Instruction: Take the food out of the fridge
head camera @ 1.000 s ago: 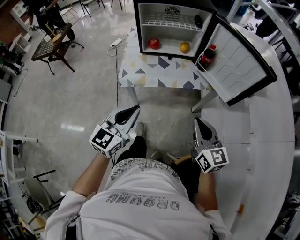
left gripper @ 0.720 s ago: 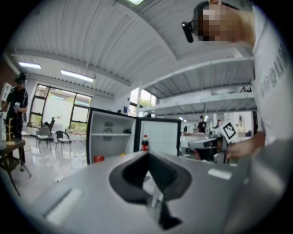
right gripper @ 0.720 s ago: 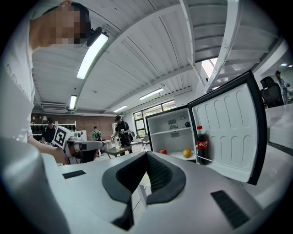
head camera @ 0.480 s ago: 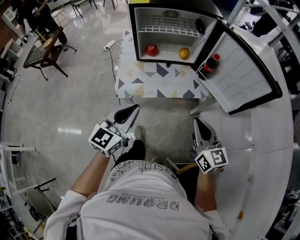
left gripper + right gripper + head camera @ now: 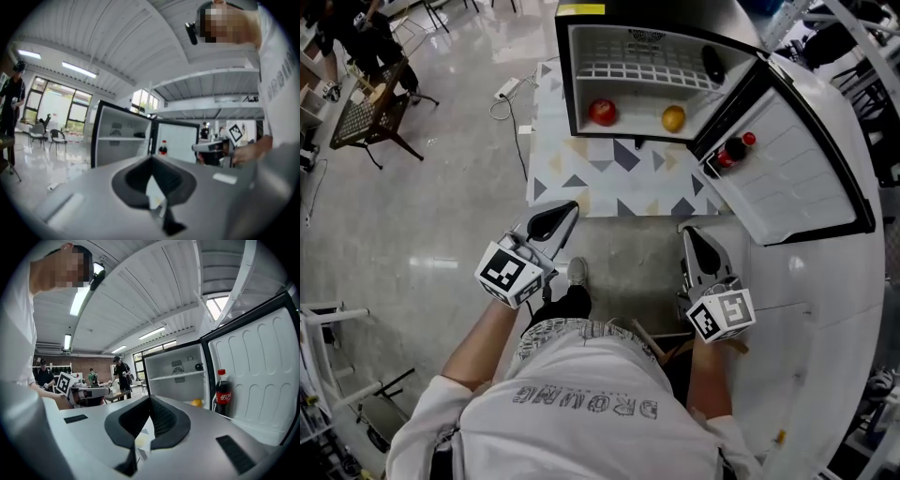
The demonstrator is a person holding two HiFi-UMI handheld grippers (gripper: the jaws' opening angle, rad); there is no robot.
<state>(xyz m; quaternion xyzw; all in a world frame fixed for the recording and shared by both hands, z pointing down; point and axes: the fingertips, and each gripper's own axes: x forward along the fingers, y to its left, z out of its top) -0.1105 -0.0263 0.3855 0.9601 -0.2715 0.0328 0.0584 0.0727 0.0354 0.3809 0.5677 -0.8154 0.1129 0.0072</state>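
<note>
On the patterned surface (image 5: 609, 176) ahead of the person, the small fridge (image 5: 565, 84) stands with its door (image 5: 797, 178) swung wide to the right, so the opening step looks already done. Nothing has been taken out yet. A red apple (image 5: 602, 112) and a yellow fruit (image 5: 673, 118) lie apart on the fridge floor. A small dark object (image 5: 713, 64) sits on the wire shelf above them, too small to identify. A cola bottle (image 5: 732, 153) with a red cap stands upright in the door rack.

The left tool (image 5: 566, 214) and the right tool (image 5: 688, 236) are held side by side in front of the person's body. Both point toward the fridge, well short of its opening. The left tool's jaws are closed together with nothing between them. The right gripper view shows the right tool's jaws also meeting, and they too are empty.

By this reading the task is at its approach stage. Every item remains to be reached, gripped and lifted out, and each tool would first need to open its jaws.
</note>
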